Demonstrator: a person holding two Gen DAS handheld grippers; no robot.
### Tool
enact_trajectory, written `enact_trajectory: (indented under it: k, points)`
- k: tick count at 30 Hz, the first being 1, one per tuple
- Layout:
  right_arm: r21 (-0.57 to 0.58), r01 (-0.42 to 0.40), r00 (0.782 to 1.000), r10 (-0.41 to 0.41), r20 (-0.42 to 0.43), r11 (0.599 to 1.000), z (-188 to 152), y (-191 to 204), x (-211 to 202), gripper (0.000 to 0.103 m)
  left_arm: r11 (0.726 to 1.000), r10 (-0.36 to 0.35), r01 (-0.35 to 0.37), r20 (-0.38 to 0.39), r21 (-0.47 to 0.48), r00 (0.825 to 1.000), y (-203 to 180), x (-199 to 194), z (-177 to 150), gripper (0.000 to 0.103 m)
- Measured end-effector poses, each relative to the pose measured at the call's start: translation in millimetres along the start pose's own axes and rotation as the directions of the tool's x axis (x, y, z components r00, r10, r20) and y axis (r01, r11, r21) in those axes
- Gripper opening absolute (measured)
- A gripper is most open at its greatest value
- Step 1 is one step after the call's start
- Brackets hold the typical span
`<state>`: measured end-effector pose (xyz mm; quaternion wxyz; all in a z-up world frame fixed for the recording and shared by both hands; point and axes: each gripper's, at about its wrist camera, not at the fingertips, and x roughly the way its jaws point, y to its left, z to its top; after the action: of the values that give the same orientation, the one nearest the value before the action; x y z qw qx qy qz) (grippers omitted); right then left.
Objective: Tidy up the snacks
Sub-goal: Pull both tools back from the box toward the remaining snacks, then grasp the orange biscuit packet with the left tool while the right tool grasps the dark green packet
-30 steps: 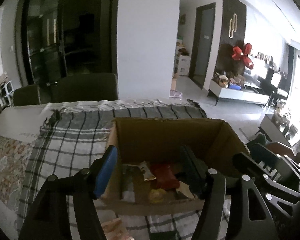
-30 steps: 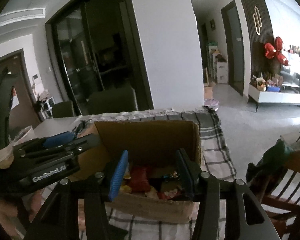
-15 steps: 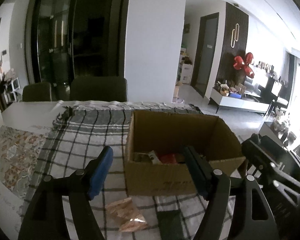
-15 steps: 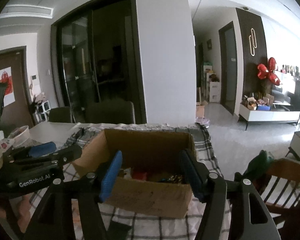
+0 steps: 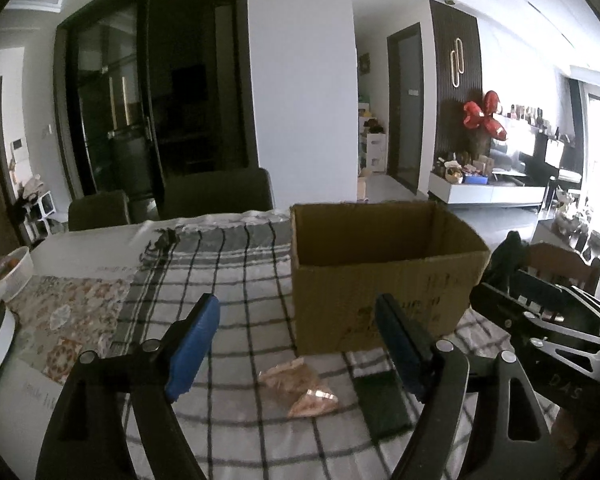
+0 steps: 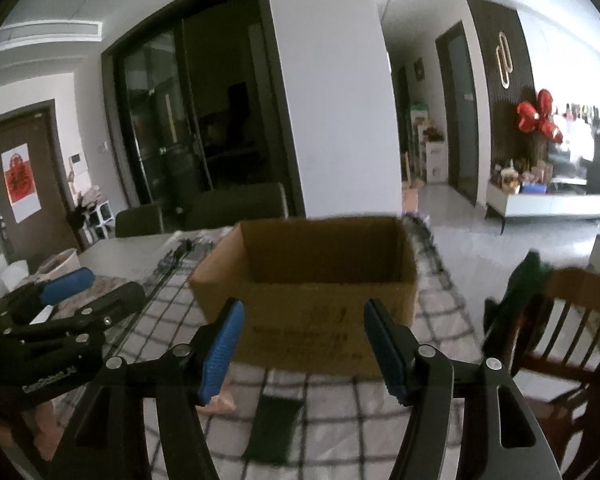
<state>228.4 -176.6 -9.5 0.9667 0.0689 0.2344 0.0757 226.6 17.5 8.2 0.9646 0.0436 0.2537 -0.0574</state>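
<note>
The left gripper point(image 5: 300, 344) is spreading its jaws with nothing between them; the right gripper point(image 6: 304, 344) stands apart and bare. On the checked cloth point(image 5: 236, 280) near them lie two snacks — one pinkish packet point(image 5: 300, 388), one dark green packet point(image 5: 382, 404). Beyond sits one open cardboard box point(image 5: 380, 280). Two dark chairs point(image 5: 216, 196) stand behind the table, against dark glass doors point(image 5: 152, 112).
</note>
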Motion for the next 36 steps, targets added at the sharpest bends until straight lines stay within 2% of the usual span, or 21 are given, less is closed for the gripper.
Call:
enact_trajectory:
  k: [4,13,18,22,23,29,34,36]
  points:
    - [-0.003,0.001,0.999,-0.001,-0.038,1.000,-19.1,3.7,2.5,0.063,1.000,0.019,-0.019,-0.022,0.009,1.000,3.7,-4.9,-19.7,0.080]
    - [-0.040,-0.023,0.987,0.017,-0.159,0.999,-63.6,18.4,18.9,0.063,0.997,0.064,-0.058,-0.138,0.046,0.988,7.4,2.3,-73.3,0.080]
    - [-0.066,-0.026,0.979,0.012,-0.205,0.997,-81.3,27.8,32.6,0.063,0.998,0.059,-0.057,-0.197,0.014,0.979,15.2,14.9,-95.8,0.080]
    - [-0.069,-0.040,0.973,0.023,-0.231,0.997,-88.2,33.6,46.1,0.061,0.996,0.090,-0.089,-0.229,0.012,0.969,20.3,25.9,-106.1,0.080]
    - [-0.069,-0.039,0.971,0.022,-0.239,0.997,-89.5,34.8,50.3,0.058,0.996,0.090,-0.090,-0.240,0.010,0.967,21.3,29.6,-108.7,0.080]
    - [-0.055,-0.052,0.953,0.033,-0.302,0.997,-97.5,38.4,77.2,0.047,0.997,0.064,-0.072,-0.283,-0.017,0.957,25.4,46.7,-116.8,0.080]
    - [-0.043,-0.037,0.944,0.021,-0.330,0.998,-102.6,33.9,90.0,0.047,0.998,0.029,-0.046,-0.293,-0.052,0.956,24.3,54.2,-118.0,0.080]
    - [-0.046,-0.029,0.941,0.012,-0.337,0.999,-103.3,32.9,93.8,0.043,0.997,0.016,-0.036,-0.294,-0.062,0.956,22.2,56.6,-118.1,0.080]
